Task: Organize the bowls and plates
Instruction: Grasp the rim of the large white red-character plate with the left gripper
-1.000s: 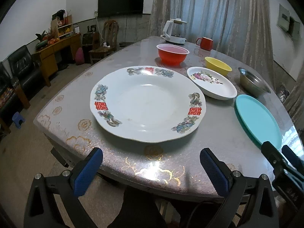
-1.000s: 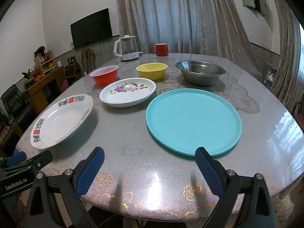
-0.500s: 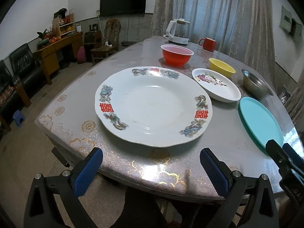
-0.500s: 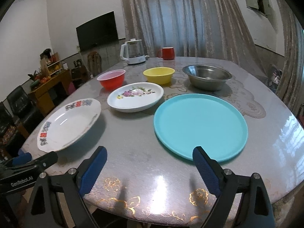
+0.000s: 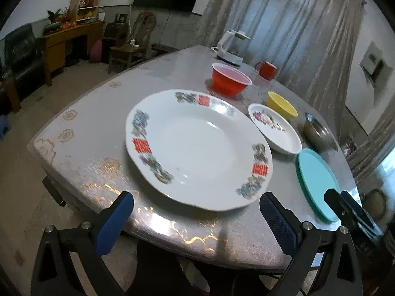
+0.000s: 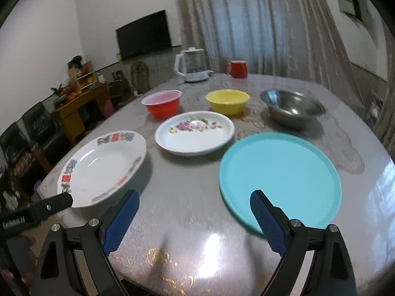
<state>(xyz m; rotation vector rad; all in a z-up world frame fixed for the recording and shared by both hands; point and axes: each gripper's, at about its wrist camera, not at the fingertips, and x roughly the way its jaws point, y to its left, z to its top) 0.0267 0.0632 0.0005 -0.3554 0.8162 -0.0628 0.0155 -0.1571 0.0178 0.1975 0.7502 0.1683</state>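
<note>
A large white plate with red and blue rim patterns (image 5: 197, 148) (image 6: 103, 165) lies on the table near its front left edge. My left gripper (image 5: 197, 222) is open just short of that plate's near rim. A teal flat plate (image 6: 279, 180) (image 5: 316, 182) lies at the front right. My right gripper (image 6: 195, 222) is open, with its right finger over the teal plate's near rim. A white flowered dish (image 6: 195, 132) (image 5: 274, 128), a red bowl (image 6: 163, 103) (image 5: 229, 80), a yellow bowl (image 6: 227, 101) (image 5: 281, 104) and a steel bowl (image 6: 291, 106) (image 5: 318, 130) stand further back.
A white electric kettle (image 6: 192, 66) and a red mug (image 6: 238, 69) stand at the table's (image 6: 187, 197) far edge before the curtain. The table's front edge runs just under both grippers. To the left are a wooden desk (image 5: 71, 37), a chair and a black sofa.
Both grippers have moved forward and closer to the table. The patterned plate and the teal plate look nearer. No dish has moved on the table.
</note>
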